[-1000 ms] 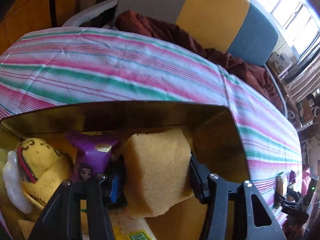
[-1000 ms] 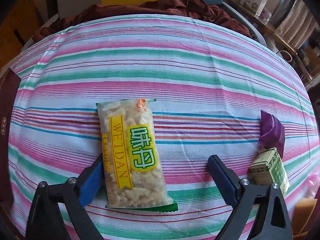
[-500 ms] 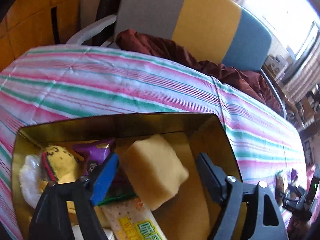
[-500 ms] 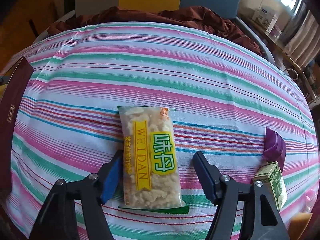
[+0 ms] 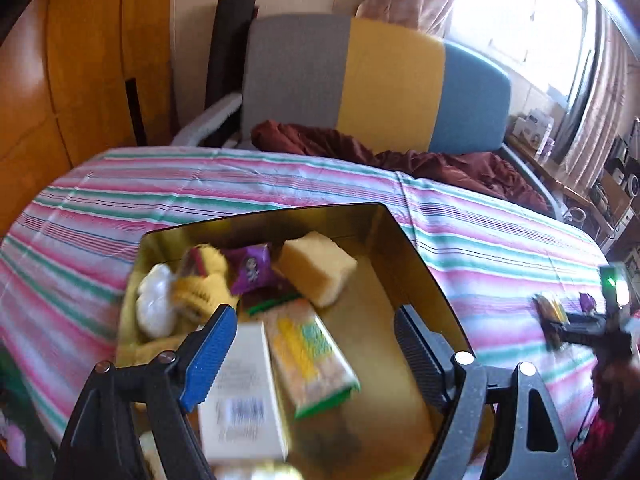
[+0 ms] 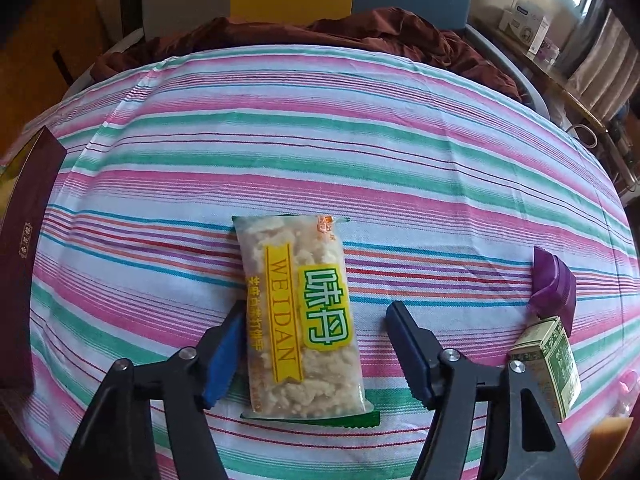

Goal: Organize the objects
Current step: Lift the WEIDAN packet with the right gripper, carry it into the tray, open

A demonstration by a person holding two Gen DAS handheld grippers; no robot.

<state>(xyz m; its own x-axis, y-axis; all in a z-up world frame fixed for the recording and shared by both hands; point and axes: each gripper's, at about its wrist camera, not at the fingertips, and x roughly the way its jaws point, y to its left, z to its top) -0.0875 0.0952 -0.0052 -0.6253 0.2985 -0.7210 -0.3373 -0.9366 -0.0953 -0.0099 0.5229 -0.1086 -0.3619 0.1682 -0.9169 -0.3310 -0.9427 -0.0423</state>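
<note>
In the left wrist view my left gripper [image 5: 316, 344] is open and empty above a gold-lined box [image 5: 416, 264]. The box holds a yellow sponge [image 5: 318, 270], a purple packet [image 5: 250, 266], a yellow plush toy [image 5: 196, 284], a snack pack [image 5: 310, 356] and a white carton [image 5: 240, 396]. In the right wrist view my right gripper [image 6: 314, 340] is open, its jaws on either side of a WEIDAN snack pack [image 6: 298, 312] that lies flat on the striped cloth [image 6: 320, 152].
A purple packet [image 6: 554, 286] and a green box [image 6: 550, 364] lie to the right of the snack pack. The box's dark red outer side [image 6: 24, 256] stands at the left edge. A chair [image 5: 360, 88] with a maroon cloth [image 5: 400, 156] stands behind the table.
My left gripper opened, let go of the yellow sponge into the box and drew back upward. My right gripper moved in around the WEIDAN pack.
</note>
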